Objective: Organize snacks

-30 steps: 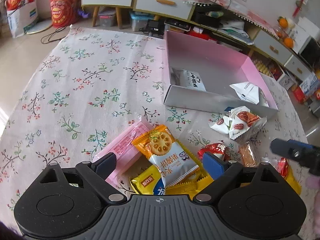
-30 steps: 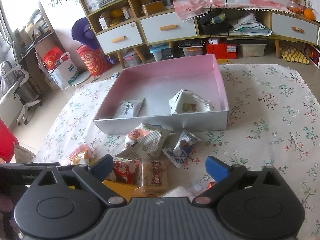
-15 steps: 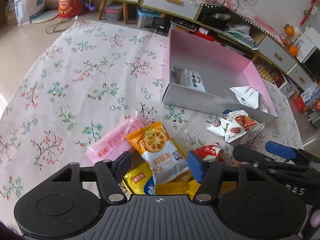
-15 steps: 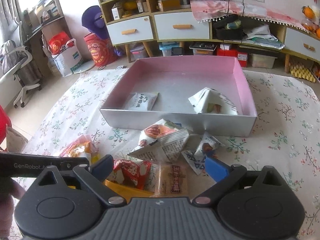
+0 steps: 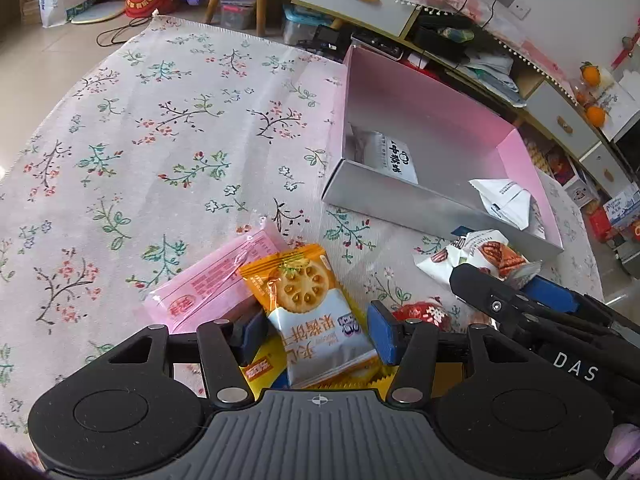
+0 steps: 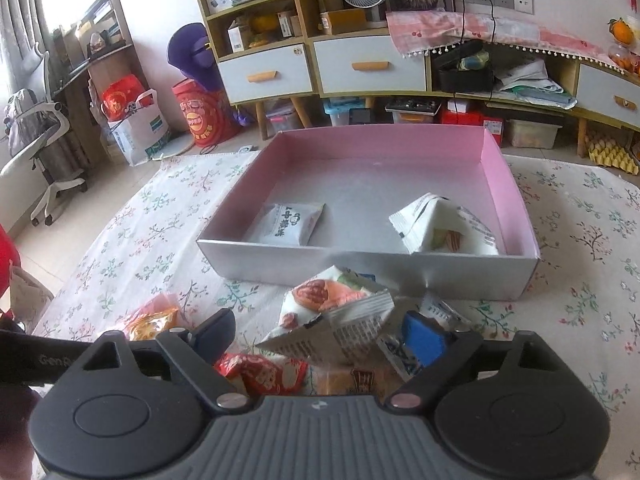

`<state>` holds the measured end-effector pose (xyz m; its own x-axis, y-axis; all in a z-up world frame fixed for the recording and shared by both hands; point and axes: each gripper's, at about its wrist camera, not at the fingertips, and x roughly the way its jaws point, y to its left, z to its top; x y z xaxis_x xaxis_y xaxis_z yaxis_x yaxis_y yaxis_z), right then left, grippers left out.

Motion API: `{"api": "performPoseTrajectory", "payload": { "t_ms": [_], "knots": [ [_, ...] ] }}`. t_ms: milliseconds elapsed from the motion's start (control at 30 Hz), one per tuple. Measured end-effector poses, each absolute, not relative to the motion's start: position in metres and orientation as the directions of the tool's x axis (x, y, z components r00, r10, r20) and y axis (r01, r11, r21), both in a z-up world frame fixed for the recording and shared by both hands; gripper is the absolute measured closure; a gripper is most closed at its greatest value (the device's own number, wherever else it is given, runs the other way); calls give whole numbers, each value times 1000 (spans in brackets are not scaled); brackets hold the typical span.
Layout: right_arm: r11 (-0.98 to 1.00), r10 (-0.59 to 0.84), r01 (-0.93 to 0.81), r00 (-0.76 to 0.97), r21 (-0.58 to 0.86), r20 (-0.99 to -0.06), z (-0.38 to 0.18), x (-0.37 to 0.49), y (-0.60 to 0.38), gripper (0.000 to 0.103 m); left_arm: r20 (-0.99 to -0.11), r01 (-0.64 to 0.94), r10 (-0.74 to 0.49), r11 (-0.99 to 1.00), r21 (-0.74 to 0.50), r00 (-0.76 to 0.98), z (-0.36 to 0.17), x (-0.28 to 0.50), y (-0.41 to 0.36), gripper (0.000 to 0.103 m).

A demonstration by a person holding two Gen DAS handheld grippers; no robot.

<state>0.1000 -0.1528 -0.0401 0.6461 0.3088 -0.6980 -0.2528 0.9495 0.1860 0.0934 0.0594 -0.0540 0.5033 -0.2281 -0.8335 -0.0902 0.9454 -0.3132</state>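
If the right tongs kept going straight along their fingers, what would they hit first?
Most likely the white nut snack packet sitting between the fingers of the right tongs, which stand open around it. Beyond it is the near wall of the pink box. Depth is hard to judge through the fisheye.

A tabletop (image 5: 132, 128) covered with a floral cloth carries a pink-lined box (image 6: 508, 208) standing toward its far edge. Loose on the cloth near the near edge lie a pink wafer pack (image 5: 216, 280) and an orange cracker packet (image 5: 312, 312) overlapping it. A white nut packet (image 6: 332, 316) lies just before the box's near wall, with a red candy wrapper (image 6: 264, 372) closer in.
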Motion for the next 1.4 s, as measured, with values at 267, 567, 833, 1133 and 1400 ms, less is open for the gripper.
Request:
{"api": "performPoseTrajectory", "payload": {
  "t_ms": [267,567,833,1133,1400],
  "knots": [
    [948,316,-243,632,207,-707,-49,106,-155,47,-823,-109,-208,945,-308,528,-54,100,59,65],
    [939,343,-217,616,266,-710,-46,112,-161,65,-817,-92,-235,940,-330,527,-53,104,62,92],
    [907,410,-189,603,377,-684,-33,113,-172,83,-801,-65,-263,934,-351,538,-45,102,67,93],
    [899,414,-153,606,411,-680,-28,114,-178,87,-785,-53,-279,928,-368,554,-37,102,71,93],
    [897,414,-154,618,414,-668,-20,111,-179,95,-774,-44,-292,924,-381,561,-32,103,71,93]
  ]
}}
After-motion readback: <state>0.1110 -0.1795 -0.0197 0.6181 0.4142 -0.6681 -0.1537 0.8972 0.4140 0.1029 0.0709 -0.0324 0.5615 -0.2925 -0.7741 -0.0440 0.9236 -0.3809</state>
